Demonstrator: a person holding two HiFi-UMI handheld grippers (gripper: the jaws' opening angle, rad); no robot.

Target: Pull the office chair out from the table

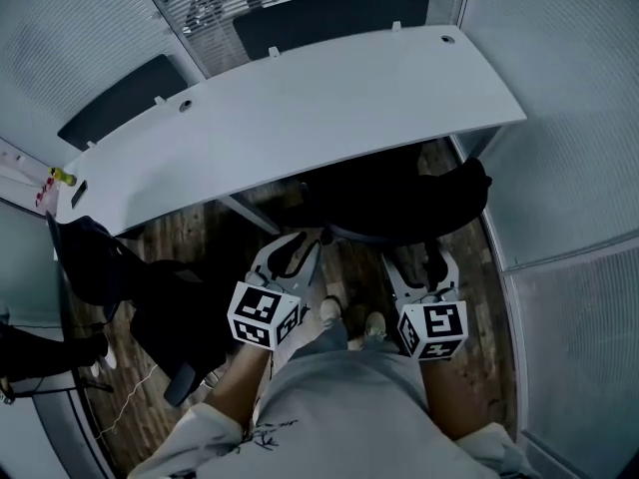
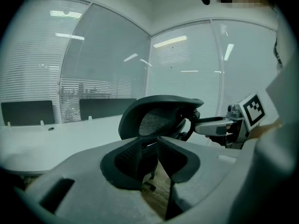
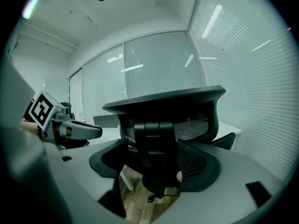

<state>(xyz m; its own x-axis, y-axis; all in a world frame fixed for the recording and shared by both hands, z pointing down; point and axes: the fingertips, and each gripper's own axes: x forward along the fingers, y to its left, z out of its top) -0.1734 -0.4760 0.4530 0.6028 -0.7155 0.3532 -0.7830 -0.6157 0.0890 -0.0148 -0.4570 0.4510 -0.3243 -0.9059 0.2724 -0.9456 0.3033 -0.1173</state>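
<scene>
Two sets of jaws released, left gripper (image 1: 296, 253) and right gripper (image 1: 430, 264) empty | office chair (image 1: 399, 200) at desk's (image 1: 329, 108) near edge: likely heavy, stiff-framed, castor-rolling | hold: backrest's rigid top rim.

One office chair (image 1: 399, 203), one table (image 1: 300, 118), two dark panels (image 1: 329, 18) (image 1: 125, 98), two hand-held grippers (image 1: 297, 247) (image 1: 423, 264) (left, right).

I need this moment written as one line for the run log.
office chair: partly under table | left gripper: open, empty | right gripper: open, facing the chair
</scene>
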